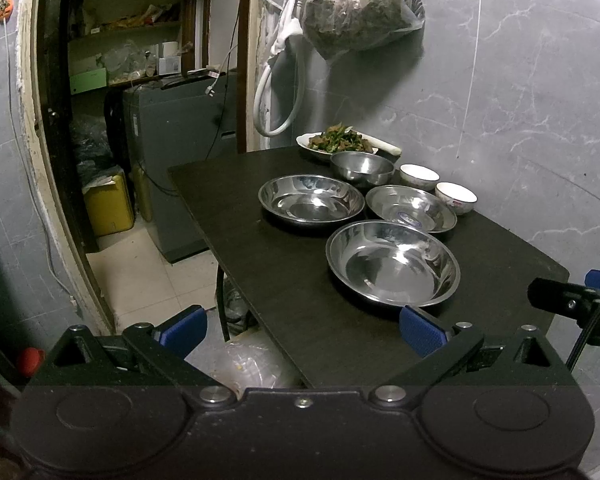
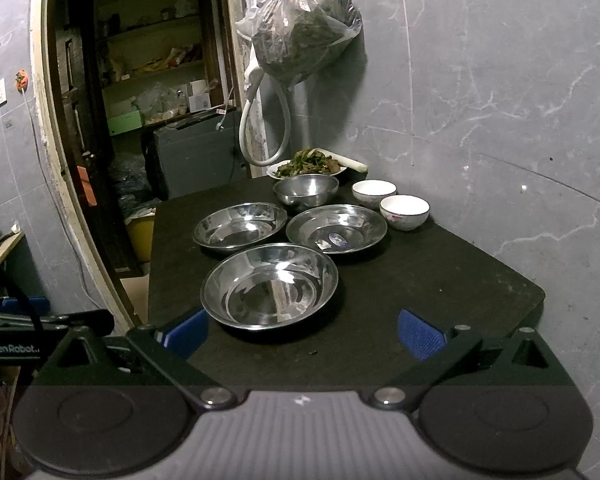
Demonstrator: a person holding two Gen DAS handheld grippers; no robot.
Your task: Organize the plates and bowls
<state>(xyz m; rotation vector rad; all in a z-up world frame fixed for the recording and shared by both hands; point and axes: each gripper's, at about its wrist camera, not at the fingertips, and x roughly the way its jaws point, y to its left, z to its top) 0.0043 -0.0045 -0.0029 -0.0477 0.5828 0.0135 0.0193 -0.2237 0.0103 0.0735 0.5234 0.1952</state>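
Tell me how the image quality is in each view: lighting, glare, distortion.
Left wrist view: dim light, fisheye bending of the doorway and black corners; bright glare on the nearest steel plate; the left gripper stays sharp. Right wrist view: same dimness and bending; streaky reflections in the nearest steel plate, a soft shadow beside the hanging bag, and the right gripper open.

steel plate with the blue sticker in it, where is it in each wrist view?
Left wrist: steel plate with the blue sticker, right of centre, behind the nearest steel plate.
Right wrist: same plate, centre, just right of the middle.
Shared landmark: the near white bowl sits just right of it in both.
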